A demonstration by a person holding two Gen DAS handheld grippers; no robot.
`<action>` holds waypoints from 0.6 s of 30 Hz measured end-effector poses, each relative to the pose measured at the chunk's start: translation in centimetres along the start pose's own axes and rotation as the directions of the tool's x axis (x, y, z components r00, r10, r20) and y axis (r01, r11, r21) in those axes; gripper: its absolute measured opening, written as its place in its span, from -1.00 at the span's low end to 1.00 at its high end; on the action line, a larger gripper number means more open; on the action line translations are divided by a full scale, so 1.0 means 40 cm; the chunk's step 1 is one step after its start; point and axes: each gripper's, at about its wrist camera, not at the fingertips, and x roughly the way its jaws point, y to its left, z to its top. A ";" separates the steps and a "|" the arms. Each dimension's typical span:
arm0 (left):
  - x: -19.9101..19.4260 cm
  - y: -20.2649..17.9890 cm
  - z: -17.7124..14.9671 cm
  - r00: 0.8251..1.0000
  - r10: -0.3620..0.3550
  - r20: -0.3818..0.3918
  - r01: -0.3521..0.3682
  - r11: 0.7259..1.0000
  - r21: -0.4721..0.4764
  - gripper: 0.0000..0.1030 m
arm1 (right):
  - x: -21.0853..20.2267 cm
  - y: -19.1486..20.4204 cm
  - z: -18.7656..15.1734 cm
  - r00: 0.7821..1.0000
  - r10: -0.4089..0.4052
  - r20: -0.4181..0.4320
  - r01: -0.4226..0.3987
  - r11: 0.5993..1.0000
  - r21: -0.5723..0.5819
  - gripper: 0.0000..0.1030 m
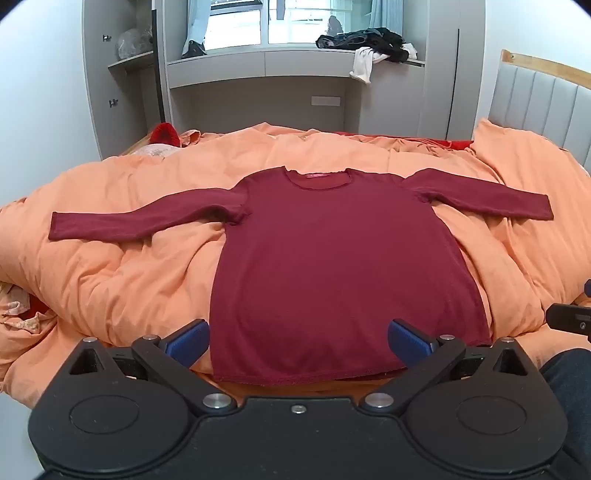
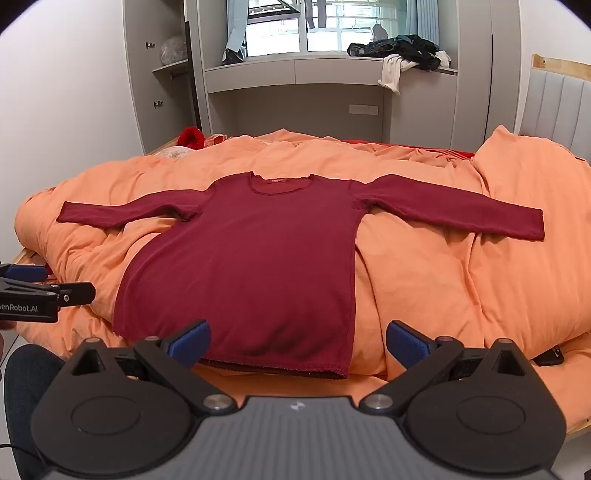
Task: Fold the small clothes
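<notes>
Item: dark red long-sleeved top (image 1: 332, 266), spread flat face-up on the orange duvet (image 1: 110, 266), both sleeves out sideways, hem nearest the grippers
Left gripper (image 1: 298, 338): jaws spread, empty, just short of the hem
Right gripper (image 2: 298, 339): jaws spread, empty, at the hem's right corner
Step, judged: begin the fold; pinch one sleeve cuff cleanly, draw it across the body without dragging the top over the soft duvet

Streaming in bright from window (image 1: 236, 22); bending hard at fisheye edges; darkening at corners; staying sharp.
</notes>
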 end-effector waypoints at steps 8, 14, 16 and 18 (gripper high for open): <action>0.007 -0.017 0.002 0.998 0.060 0.000 -0.060 0.998 0.007 0.99 | 0.003 0.006 -0.001 1.000 -0.004 0.015 0.004 1.000 -0.004 1.00; 0.015 0.003 0.000 1.000 0.006 -0.006 -0.006 1.000 -0.024 0.99 | 0.006 0.010 0.010 1.000 -0.008 0.014 0.009 1.000 -0.022 1.00; 0.016 0.004 0.004 1.000 -0.001 -0.010 0.001 1.000 -0.024 0.99 | 0.006 0.011 0.010 1.000 -0.010 0.019 0.011 1.000 -0.022 1.00; 0.013 0.004 0.004 1.000 -0.002 -0.008 0.002 1.000 -0.022 0.99 | 0.008 0.011 0.010 1.000 -0.005 0.016 0.005 1.000 -0.023 1.00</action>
